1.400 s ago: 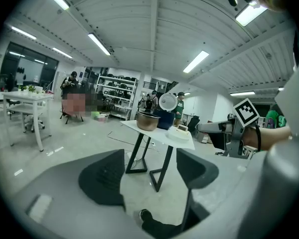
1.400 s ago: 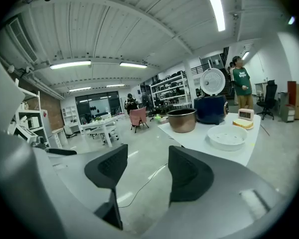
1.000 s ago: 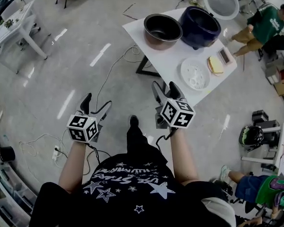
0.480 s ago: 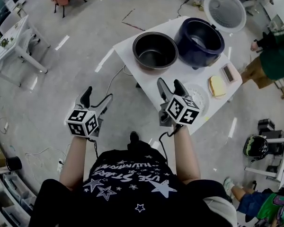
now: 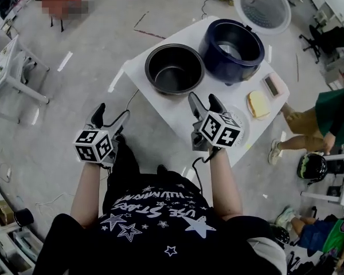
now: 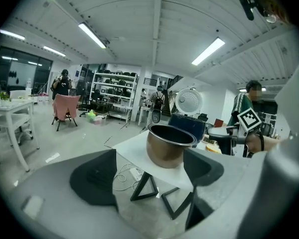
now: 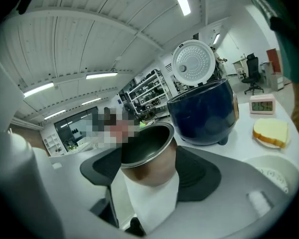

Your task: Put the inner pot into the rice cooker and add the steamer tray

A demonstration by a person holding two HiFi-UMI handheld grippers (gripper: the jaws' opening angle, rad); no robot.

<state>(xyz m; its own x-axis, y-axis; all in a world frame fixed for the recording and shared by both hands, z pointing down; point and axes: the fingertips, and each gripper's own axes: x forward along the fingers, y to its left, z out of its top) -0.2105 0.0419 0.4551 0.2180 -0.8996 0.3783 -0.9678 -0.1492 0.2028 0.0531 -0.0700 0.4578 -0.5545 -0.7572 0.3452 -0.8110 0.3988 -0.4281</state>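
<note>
Approach step, as judged: nothing is being gripped yet. The left gripper (image 5: 112, 112) is hanging off the tabletop (image 5: 178, 105) with its fingers wide apart and empty. The right gripper (image 5: 202, 99), fingers equally spread and empty, is hovering over the near edge. The inner pot (image 5: 174, 69) is standing just beside the open rice cooker (image 5: 231, 43). The steamer tray (image 7: 279, 169) is lying by the right gripper. The next move is calling for fingers on the pot rim. Compared with one second ago, the tabletop is sitting much nearer both grippers.

The round brown metal pot (image 5: 174, 69) looks shiny. The dark blue cooker (image 5: 230, 43) is glossy. The white counter (image 5: 173, 105) looks smooth.
</note>
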